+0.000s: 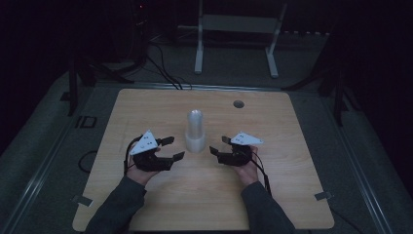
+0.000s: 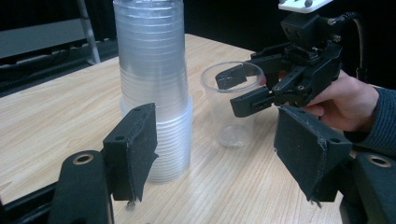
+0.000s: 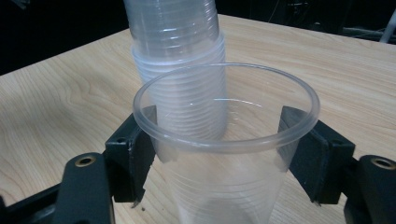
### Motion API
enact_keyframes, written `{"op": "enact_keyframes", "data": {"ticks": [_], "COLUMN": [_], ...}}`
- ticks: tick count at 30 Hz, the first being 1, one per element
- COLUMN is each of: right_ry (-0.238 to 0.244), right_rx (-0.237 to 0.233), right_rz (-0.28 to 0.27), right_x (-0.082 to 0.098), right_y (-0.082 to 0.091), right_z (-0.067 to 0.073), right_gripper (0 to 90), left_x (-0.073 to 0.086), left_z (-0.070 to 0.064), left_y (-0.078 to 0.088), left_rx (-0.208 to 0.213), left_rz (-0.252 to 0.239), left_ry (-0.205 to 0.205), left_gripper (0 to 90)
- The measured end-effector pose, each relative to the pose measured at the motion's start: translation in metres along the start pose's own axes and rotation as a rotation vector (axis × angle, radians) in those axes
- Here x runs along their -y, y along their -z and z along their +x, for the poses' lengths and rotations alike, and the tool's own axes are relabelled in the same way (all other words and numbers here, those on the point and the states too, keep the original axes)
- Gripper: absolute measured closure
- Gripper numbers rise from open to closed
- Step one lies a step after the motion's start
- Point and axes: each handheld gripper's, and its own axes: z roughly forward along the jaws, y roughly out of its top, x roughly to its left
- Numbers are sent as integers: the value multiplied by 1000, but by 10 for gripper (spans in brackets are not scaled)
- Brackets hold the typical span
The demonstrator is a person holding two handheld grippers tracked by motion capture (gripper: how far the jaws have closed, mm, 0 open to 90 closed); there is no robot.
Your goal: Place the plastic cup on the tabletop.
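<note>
A tall stack of clear plastic cups (image 1: 195,130) stands upright at the middle of the wooden table (image 1: 146,107). In the left gripper view the stack (image 2: 154,84) rises just beyond the jaws. A single clear cup (image 2: 229,109) stands on the table beside it. My right gripper (image 1: 218,145) is to the right of the stack. Its jaws sit on either side of that cup (image 3: 224,140), pads against its walls below the rim. My left gripper (image 1: 177,147), left of the stack, is open and empty, its black pads (image 2: 135,140) wide apart.
A round cable hole (image 1: 238,104) sits in the tabletop at the back right. Beyond the far edge stands a white frame (image 1: 237,24), with cables (image 1: 165,73) on the dark floor. Bare wood lies in front of both hands.
</note>
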Motion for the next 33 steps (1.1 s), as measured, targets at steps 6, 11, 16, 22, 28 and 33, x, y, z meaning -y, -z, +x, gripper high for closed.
{"op": "enact_keyframes", "data": {"ticks": [6, 11, 16, 22, 28, 33], "right_ry": [14, 15, 20, 27, 20, 15], "right_rx": [0, 0, -3, -7, -13, -13], "right_rz": [9, 22, 30, 40, 71, 98], "right_x": [1, 3, 5, 6, 6, 7], "right_y": [0, 2, 5, 8, 9, 9], "right_z": [0, 0, 1, 1, 2, 2], "right_gripper": [291, 284, 280, 260, 176, 139], "left_x": [0, 0, 0, 0, 0, 0], "left_z": [0, 0, -1, 0, -1, -1], "left_y": [0, 0, 0, 0, 0, 0], "left_rx": [0, 0, 2, 1, 2, 2], "left_rz": [-2, -1, 0, 0, 0, 0], "left_ry": [0, 0, -2, -2, -2, -2], "left_gripper": [302, 303, 302, 302, 301, 301]}}
